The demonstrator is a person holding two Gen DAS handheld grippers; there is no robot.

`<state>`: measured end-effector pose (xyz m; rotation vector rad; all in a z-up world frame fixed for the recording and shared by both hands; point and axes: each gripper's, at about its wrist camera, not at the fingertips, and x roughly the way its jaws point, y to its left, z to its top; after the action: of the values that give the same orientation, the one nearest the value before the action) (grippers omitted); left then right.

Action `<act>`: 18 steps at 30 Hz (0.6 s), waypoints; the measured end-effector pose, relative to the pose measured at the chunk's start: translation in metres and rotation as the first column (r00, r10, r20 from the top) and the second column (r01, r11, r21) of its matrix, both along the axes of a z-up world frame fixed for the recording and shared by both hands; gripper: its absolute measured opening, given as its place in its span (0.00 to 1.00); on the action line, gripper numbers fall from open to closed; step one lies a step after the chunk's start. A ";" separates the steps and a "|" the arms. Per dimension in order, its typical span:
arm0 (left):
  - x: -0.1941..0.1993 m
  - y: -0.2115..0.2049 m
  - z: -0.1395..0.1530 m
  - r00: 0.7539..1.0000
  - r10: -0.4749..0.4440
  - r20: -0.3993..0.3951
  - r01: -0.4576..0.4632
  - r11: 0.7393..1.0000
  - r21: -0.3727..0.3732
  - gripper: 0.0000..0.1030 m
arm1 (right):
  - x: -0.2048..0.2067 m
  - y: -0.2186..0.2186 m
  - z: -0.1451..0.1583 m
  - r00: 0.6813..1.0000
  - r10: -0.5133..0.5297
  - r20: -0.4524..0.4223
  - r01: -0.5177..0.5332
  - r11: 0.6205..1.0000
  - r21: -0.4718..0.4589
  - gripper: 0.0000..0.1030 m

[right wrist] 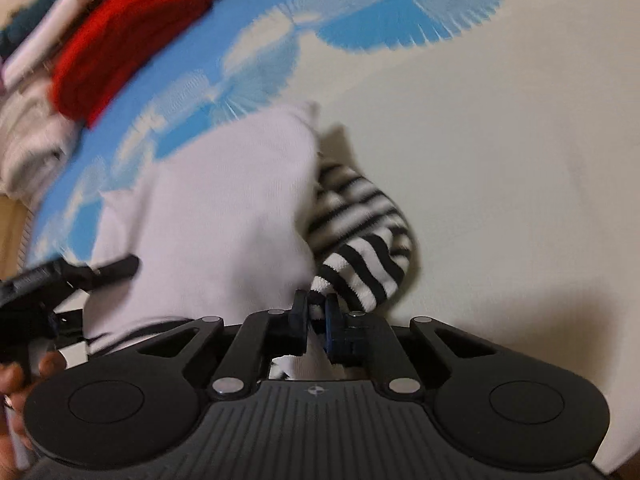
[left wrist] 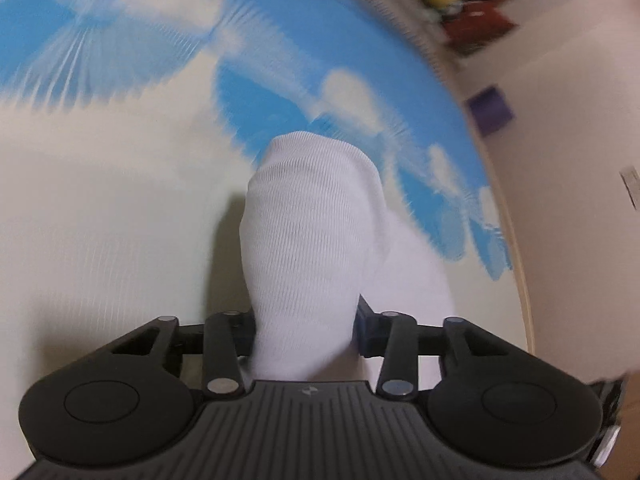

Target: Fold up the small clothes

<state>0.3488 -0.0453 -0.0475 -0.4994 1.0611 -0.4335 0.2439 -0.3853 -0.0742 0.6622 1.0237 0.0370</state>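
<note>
Two views, taken in turn. Left wrist first: white sock (left wrist: 308,240) bunched upright between the fingers of the left gripper (left wrist: 306,332), fingers clamped on its lower part, the cloth filling the gap and hiding both inner faces; beneath it a blue and cream cloth with a white cloud pattern (left wrist: 120,208), blurred by motion; at the right a pale floor (left wrist: 568,128) with a small purple square (left wrist: 491,110) lying on it, and near the top edge some yellow and red shapes too smeared to name. Right wrist next: right gripper (right wrist: 316,320) with fingers nearly together, pinching the cuff of a black-and-white striped sock (right wrist: 360,248), the rest of that sock drooping forward and to the right over the cream part of the cloth (right wrist: 500,160); just left of it, touching, the white sock (right wrist: 208,216) again as a broad pale mass; at the far left the dark body of the left gripper (right wrist: 60,276) against the white sock, with part of a hand (right wrist: 24,376) under it; further back at upper left a red garment (right wrist: 128,40) resting on a pile of folded pale clothes (right wrist: 32,144), all soft with blur.
</note>
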 end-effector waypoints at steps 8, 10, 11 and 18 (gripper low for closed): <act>0.035 0.033 0.049 0.951 0.132 0.279 -0.174 0.976 0.134 0.59 | 0.040 0.021 0.034 0.964 -0.050 0.260 0.053 0.999 -0.007 0.07; 0.041 0.049 0.057 0.924 0.194 0.330 -0.267 0.944 0.195 0.71 | 0.056 0.029 0.032 0.957 -0.066 0.281 0.070 0.998 -0.006 0.07; 0.041 0.059 0.059 0.915 0.209 0.345 -0.286 0.939 0.189 0.71 | 0.064 0.035 0.029 0.957 -0.060 0.283 0.065 0.998 -0.010 0.07; 0.030 0.082 0.038 0.991 0.040 0.128 -0.070 0.969 0.238 0.71 | 0.097 0.059 0.012 0.975 0.022 0.222 0.005 0.993 -0.120 0.07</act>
<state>0.3787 0.0370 -0.0098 -0.2805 0.9642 -0.2767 0.3410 -0.3263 -0.0622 0.5307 0.8051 0.0563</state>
